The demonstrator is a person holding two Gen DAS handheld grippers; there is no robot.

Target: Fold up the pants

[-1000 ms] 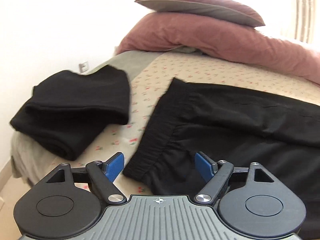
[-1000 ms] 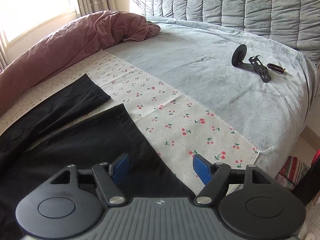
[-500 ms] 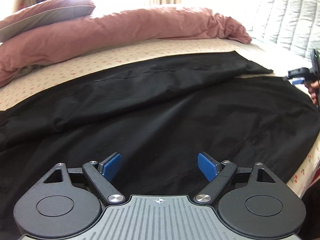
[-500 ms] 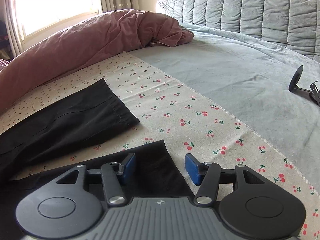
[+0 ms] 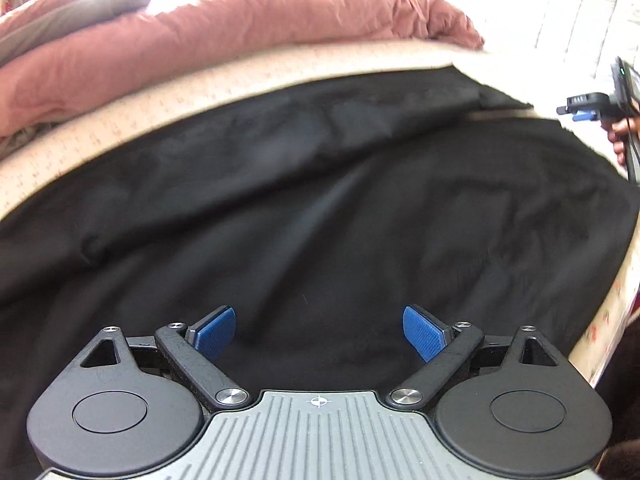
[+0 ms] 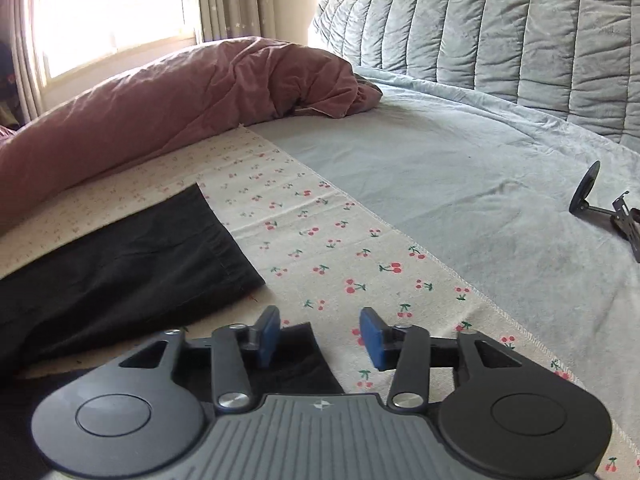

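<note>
**Claws Poised Over Pants on Bed**

Black pants (image 5: 320,208) lay spread flat across the cherry-print sheet (image 6: 320,240) of a bed, one leg (image 6: 132,264) ending in a hemmed cuff beside the near leg's corner (image 6: 298,344). The right claw (image 6: 318,336) sat low over that corner, its blue pads partly apart and straddling the hem edge with nothing yet pinched. The left claw (image 5: 320,334) hovered over the broad middle of the fabric, its pads spread wide and empty. From the left view the right claw (image 5: 580,108) showed at the far edge of the cloth, in the person's hand.

Beyond the pants, a pink duvet (image 6: 180,112) was bunched along the far side, a grey blanket (image 6: 460,184) covered the rest of the mattress, and a small black mount (image 6: 600,204) lay on it, well apart.

The likely risk was a poor pinch: closing on the thin corner could catch the sheet with it, or only one layer of cloth, and drag the leg askew. A lift from one end alone, with the left claw idle mid-fabric, could bunch the legs rather than fold them cleanly.
</note>
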